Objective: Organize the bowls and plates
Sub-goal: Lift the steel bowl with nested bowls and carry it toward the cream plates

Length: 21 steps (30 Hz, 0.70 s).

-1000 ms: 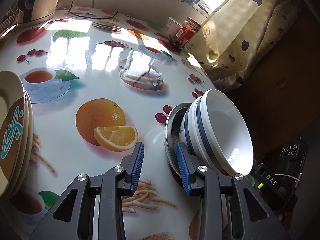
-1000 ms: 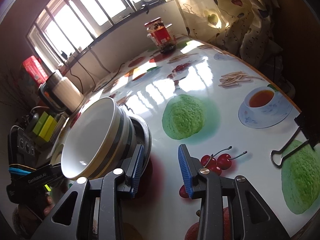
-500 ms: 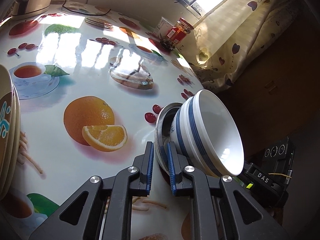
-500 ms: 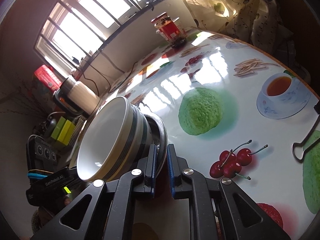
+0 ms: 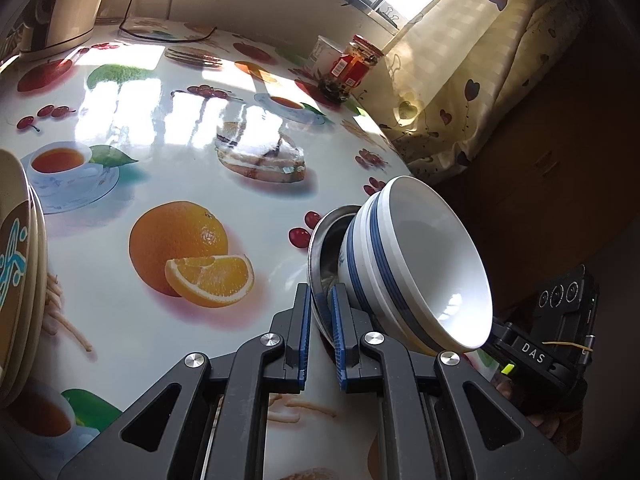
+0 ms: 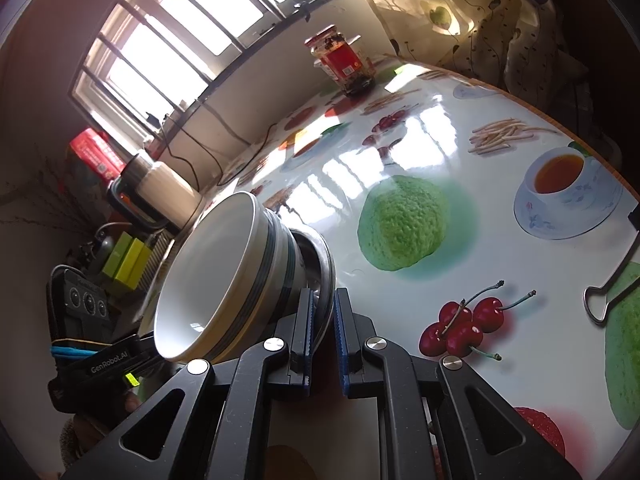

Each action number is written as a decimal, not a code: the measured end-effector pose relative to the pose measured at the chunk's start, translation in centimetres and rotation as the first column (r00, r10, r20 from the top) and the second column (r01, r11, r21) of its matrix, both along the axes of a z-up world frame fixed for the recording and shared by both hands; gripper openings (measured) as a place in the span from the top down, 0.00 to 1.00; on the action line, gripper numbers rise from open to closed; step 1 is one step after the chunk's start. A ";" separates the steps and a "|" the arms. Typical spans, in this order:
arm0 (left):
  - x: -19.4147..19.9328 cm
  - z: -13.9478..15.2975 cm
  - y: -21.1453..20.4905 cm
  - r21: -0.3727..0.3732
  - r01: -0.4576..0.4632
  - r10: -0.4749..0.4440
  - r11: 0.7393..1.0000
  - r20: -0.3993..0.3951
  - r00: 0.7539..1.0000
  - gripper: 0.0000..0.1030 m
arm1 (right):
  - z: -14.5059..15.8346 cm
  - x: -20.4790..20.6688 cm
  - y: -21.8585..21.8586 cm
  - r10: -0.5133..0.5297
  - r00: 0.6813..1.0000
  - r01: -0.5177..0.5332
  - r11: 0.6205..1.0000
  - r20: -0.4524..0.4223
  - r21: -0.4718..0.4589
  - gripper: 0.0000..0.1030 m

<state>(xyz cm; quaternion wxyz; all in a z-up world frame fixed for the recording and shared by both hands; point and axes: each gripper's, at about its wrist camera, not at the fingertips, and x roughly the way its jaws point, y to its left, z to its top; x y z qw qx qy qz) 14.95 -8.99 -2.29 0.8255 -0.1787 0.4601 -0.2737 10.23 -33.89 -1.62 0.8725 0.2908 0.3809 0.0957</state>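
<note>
Fruit-print table (image 5: pixel 168 168): jar (image 5: pixel 354 66), kettle (image 6: pixel 160 188), plates (image 5: pixel 16 272).

My jaws are black with blue pads. The white bowls (image 5: pixel 424 264) carry dark blue bands, nested in a silver metal dish (image 5: pixel 320 248). The glossy white bench (image 5: pixel 160 168) is printed with oranges, red cherries and tea. The cream plates (image 5: pixel 16 280) show turquoise on brown.
</note>
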 end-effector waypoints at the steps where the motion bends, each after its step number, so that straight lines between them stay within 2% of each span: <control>1: 0.0 0.0 0.0 0.002 -0.002 0.002 1.000 0.000 1.000 0.90 | 0.0 -0.1 0.1 0.001 1.000 -0.001 1.000 0.000 -0.001 0.90; 21: -0.2 0.3 -0.5 0.047 -0.004 0.003 0.999 0.020 1.000 0.90 | 0.1 -0.3 0.2 0.003 1.000 -0.003 1.000 0.010 -0.019 0.90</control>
